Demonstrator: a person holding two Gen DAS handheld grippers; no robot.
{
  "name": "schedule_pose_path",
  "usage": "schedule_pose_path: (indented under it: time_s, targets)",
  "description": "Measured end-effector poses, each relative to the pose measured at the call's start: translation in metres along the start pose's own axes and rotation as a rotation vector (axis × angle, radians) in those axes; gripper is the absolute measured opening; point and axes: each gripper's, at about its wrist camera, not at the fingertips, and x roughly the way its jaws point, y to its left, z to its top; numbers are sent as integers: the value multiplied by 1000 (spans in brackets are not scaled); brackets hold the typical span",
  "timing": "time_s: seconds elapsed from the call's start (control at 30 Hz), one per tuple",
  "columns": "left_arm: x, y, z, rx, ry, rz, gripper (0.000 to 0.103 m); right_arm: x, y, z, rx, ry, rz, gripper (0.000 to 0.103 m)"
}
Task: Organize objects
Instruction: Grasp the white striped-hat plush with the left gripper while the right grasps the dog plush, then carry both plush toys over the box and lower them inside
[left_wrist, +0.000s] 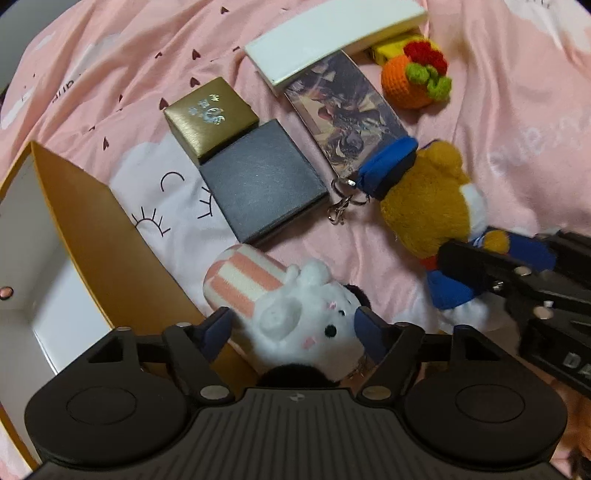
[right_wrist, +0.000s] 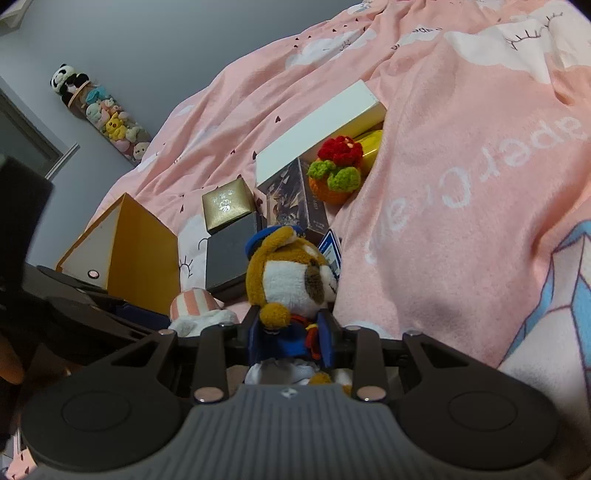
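Left hand-held gripper (left_wrist: 291, 328) hangs wide open around the white bunny plush (left_wrist: 306, 325), not squeezing it. Right hand-held gripper (right_wrist: 291, 341) is clenched on the bear plush (right_wrist: 288, 273) (sailor outfit). Both sit on the bed (left_wrist: 517, 110) beside the yellow box (left_wrist: 110, 236). Next, I'd guess: carry the bear into it.

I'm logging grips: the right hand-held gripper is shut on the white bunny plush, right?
Not quite. The right hand-held gripper is shut on the brown dog plush, as the right wrist view shows; the white bunny plush lies elsewhere.
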Motion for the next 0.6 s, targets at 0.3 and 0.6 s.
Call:
schedule_pose_path:
  time_s: [0.3,0.6]
  targets:
    - [10,-22,-11,191,-1,72,95,2,-13,2,63,-1,26,34]
    - [20,-32,-28,336,-25,134,100,4,-11,3,50,1,20,34]
